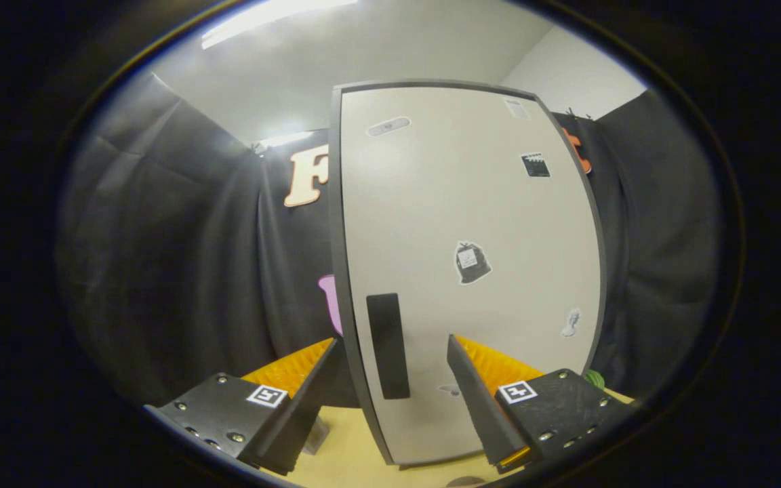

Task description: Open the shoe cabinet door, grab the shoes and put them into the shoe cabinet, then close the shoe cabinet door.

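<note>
Shoe cabinet door (472, 271) still closed; my gripper (394, 352) spread wide astride its black handle (388, 346), gripping nothing. All steps remain.

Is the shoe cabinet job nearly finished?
No, it looks like the start. The shoe cabinet door is shut. The claw is open, its fingers either side of the dark handle, not gripping yet. Left: open the door, put shoes in, close it.

No text on the cabinet door (465, 257) stickers is legible
</note>
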Demonstrator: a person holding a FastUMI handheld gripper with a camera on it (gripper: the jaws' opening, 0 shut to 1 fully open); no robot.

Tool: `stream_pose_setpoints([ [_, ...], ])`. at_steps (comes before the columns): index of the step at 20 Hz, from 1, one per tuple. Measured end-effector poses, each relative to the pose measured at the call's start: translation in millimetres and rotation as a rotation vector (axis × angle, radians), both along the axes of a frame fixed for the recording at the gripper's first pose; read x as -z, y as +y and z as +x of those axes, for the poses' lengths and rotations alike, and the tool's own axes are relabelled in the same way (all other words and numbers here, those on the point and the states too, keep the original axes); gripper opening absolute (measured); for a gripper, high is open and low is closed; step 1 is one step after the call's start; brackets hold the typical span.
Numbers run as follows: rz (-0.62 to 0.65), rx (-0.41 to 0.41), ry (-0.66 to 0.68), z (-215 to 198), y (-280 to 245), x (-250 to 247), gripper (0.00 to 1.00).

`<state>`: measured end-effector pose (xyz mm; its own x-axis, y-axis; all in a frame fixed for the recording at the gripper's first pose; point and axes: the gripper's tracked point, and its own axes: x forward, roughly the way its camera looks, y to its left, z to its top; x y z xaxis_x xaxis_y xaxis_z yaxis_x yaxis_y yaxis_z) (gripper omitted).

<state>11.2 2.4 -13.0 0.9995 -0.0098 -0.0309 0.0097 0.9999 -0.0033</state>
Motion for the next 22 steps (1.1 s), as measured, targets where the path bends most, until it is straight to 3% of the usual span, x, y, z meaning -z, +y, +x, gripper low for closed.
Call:
stream_pose_setpoints([
  [8, -0.006, -0.001, -0.014, 12, 5, 1, 0.97],
  [17, -0.026, 0.025, -0.009, 56, 8, 16, 0.97],
  [19, -0.029, 0.029, -0.008, 61, 6, 19, 0.83],
  [21, -0.033, 0.045, 0.005, 60, 3, 23, 0.83],
  [22, -0.032, 0.041, 0.004, 61, 4, 23, 0.68],
])
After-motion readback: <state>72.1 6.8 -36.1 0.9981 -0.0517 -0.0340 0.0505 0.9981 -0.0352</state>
